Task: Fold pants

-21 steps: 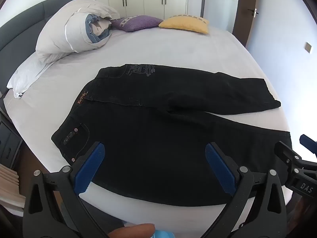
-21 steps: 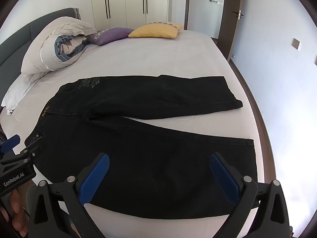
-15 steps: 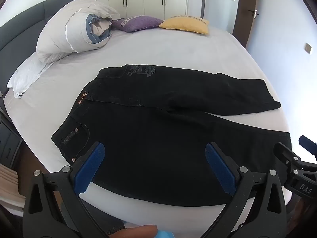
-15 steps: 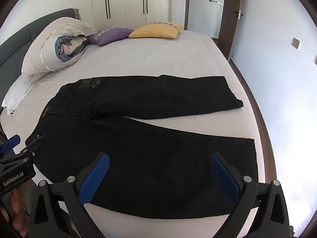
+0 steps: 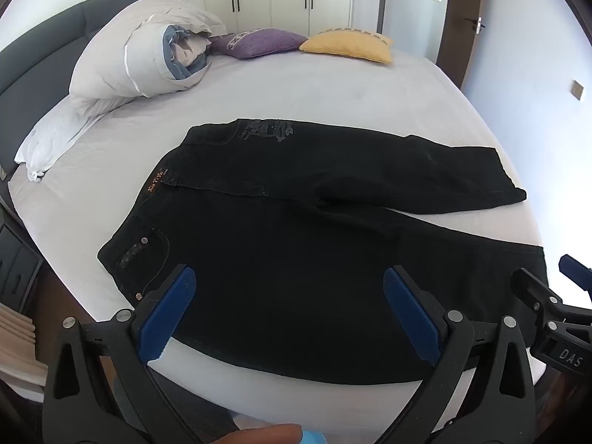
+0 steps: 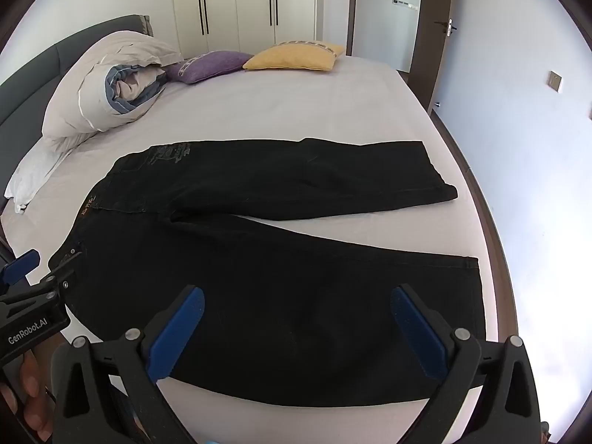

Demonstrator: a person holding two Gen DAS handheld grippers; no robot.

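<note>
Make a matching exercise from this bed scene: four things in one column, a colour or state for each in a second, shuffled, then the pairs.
Things:
1. pants
2. left gripper
3. cushion nearest the door
4. cushion beside the rolled duvet

Colours or states:
A. purple
B. black, spread flat on the bed with the legs apart
C. yellow
D. open, holding nothing

Pairs: 1-B, 2-D, 3-C, 4-A
</note>
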